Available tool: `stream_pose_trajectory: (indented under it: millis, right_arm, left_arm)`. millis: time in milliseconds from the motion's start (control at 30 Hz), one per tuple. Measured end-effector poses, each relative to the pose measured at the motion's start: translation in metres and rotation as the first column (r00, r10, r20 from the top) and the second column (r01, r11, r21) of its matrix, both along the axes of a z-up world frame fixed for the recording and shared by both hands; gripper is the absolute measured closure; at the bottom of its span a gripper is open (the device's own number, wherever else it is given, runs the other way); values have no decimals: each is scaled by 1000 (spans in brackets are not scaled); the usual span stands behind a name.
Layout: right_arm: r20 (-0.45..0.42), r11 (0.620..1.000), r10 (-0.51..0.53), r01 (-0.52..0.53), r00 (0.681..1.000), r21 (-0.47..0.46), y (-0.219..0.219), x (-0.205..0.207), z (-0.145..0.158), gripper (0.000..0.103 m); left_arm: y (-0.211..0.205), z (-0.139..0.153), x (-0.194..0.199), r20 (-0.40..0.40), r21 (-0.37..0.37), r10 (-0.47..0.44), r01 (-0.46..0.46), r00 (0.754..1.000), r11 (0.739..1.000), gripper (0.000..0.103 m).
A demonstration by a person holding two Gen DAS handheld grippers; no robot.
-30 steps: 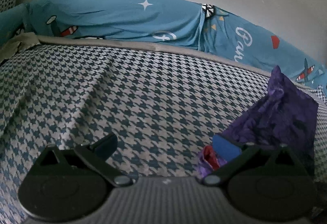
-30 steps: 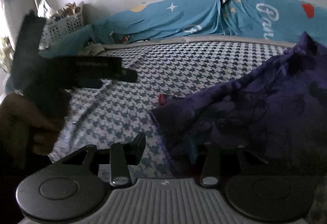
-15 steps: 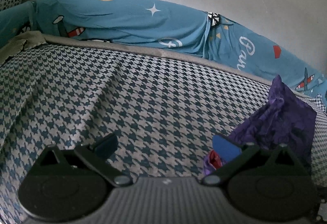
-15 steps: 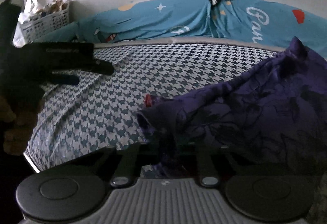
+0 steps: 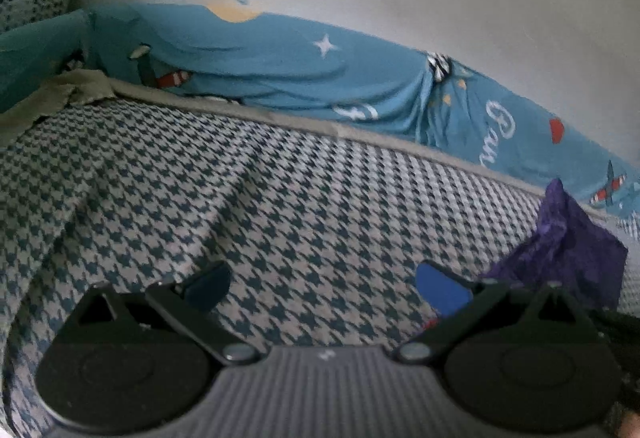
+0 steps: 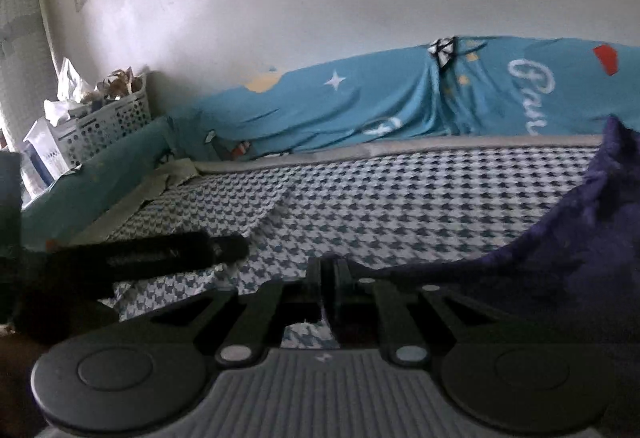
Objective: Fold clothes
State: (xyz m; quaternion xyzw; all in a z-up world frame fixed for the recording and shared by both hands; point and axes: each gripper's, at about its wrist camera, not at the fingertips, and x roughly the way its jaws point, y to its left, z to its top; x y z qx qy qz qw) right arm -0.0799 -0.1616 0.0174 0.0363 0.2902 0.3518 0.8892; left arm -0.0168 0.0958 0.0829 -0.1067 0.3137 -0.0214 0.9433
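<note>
A crumpled dark purple garment (image 6: 580, 250) lies on the right of the houndstooth bed sheet (image 6: 400, 198). My right gripper (image 6: 329, 270) is shut on the garment's near edge, which stretches from the fingertips off to the right. In the left wrist view the same garment (image 5: 568, 250) sits at the far right, beyond the right blue pad. My left gripper (image 5: 324, 286) is open over the bare sheet (image 5: 280, 206) with nothing between its pads. In the right wrist view the left gripper (image 6: 172, 250) shows as a dark blurred bar at the left.
A blue cartoon-print blanket (image 5: 280, 70) is bunched along the white wall behind the bed. A white perforated basket (image 6: 116, 118) with papers stands at the far left corner. An olive cloth (image 5: 60, 94) lies at the sheet's back left.
The right gripper's jaws went from open to shut on the purple garment's edge and rose with it. The left gripper stayed open and drew away from the garment.
</note>
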Motion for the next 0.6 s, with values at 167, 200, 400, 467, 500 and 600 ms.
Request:
stream_pose_trajectory:
  millis: [167,200,400,467,500,600]
  right_arm:
    - [-85,999,46,-48,995,-21,16,12,-27,84]
    - [-106,998,51,-54,993,-20,15,15,-31,83]
    - [-107,994,114,-113,988,10,-4,-1,-24,66]
    - [-87,994,110,-110,990,6,-13,-12,-18,66]
    - [-81,995,98,-98,992,3,-20,-16,-17,65]
    - [-71,999,42,-43,997,-11,-42,-27,-14,65]
  left_arm:
    - [15,5,2,8,-11,52,-51,999,999,0]
    - [16,5,3,5,-13,53,-53,999,999,0]
    - [11,3,6,-7,-14,34,-34,999,999,0]
    - [5,3,6,-10,-15,15,-15,1000,1000,0]
    - [3,2,6,-12,-15,5,-6,1000,1000,0]
    - [-8,2,8,-25,-19,-32,32,999,999,0]
